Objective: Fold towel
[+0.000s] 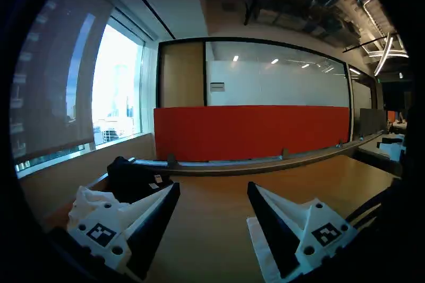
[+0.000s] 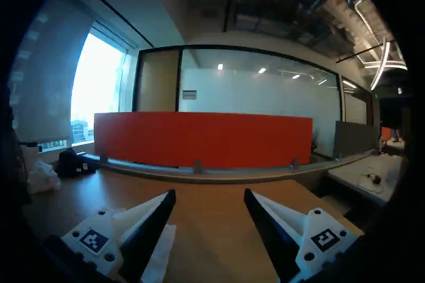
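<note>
A red partition (image 1: 249,131) runs along the far edge of the wooden bench (image 1: 212,230). A black bag (image 1: 135,179) and a crumpled white cloth (image 1: 87,200) sit by the window (image 1: 114,92). The white towel (image 2: 159,254) lies flat on the bench, close beneath both claws. The left claw (image 1: 212,193) and right claw (image 2: 208,195) are spread, gripping nothing.

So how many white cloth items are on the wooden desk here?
2. One flat white towel lies at the near edge beneath the right hand-held gripper; one crumpled white bundle sits by the window beside a black bag. More may be hidden.
</note>
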Motion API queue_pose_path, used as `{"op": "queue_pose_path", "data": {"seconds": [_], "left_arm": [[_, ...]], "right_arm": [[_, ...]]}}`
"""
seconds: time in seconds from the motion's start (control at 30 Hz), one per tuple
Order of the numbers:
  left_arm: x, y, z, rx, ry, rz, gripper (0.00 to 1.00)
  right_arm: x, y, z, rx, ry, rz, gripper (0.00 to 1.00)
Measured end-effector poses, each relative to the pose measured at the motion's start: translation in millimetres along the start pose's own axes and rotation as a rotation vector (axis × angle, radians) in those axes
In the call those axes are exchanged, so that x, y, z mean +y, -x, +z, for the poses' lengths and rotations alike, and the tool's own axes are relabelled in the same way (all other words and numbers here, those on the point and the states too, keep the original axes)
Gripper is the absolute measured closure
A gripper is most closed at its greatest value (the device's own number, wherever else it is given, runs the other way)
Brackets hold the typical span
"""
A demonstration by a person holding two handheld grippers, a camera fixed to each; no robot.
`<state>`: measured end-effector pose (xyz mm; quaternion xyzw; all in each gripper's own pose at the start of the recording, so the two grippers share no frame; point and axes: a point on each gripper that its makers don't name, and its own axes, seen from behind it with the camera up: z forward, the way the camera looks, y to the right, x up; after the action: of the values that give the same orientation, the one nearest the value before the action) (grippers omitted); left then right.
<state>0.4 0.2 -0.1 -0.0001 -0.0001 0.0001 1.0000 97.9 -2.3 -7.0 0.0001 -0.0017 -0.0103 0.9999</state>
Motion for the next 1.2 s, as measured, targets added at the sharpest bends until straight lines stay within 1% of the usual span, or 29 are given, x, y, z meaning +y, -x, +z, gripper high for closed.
{"op": "queue_pose_path", "data": {"seconds": [0.1, 0.2, 0.3, 0.4, 0.5, 0.6, 0.7, 0.8, 0.9, 1.0, 1.2], "left_arm": [[4.9, -10, -1.6, -0.008, 0.008, 0.007, 0.06], [10.7, -18, -3.3, -0.024, 0.024, 0.022, 0.06], [17.5, -21, -4.3, -0.048, 0.048, 0.037, 0.06], [25.5, -19, -4.9, -0.083, 0.078, 0.041, 0.06], [34.2, -14, -6.3, -0.126, 0.118, 0.035, 0.06], [45.1, -6, -8.5, -0.172, 0.17, 0.031, 0.06], [56.8, 4, -11.5, -0.217, 0.235, 0.038, 0.06], [63.2, 13, -13.8, -0.259, 0.283, 0.052, 0.06], [68.1, 23, -15.5, -0.299, 0.325, 0.072, 0.06], [73.7, 33, -17.2, -0.332, 0.366, 0.091, 0.06], [79.2, 55, -17.5, -0.384, 0.402, 0.132, 0.06]], "right_arm": [[0, -20, -1.5, 0.002, -0.007, -0.004, 0.0], [-2, -33, -2.2, -0.005, -0.018, -0.008, 0.0], [-8, -36, -2.9, -0.034, -0.05, -0.018, 0.0], [-16, -35, -4.4, -0.071, -0.099, -0.038, 0.0], [-24, -31, -6.7, -0.109, -0.148, -0.068, 0.0], [-33, -23, -9.8, -0.163, -0.201, -0.109, 0.0], [-41, -13, -14.5, -0.215, -0.258, -0.148, 0.0], [-49, -3, -19.7, -0.269, -0.308, -0.173, 0.0], [-58, 6, -24.1, -0.326, -0.352, -0.181, 0.0], [-64, 10, -25.7, -0.356, -0.383, -0.18, 0.0], [-73, 22, -27.5, -0.394, -0.407, -0.184, 0.0]]}}
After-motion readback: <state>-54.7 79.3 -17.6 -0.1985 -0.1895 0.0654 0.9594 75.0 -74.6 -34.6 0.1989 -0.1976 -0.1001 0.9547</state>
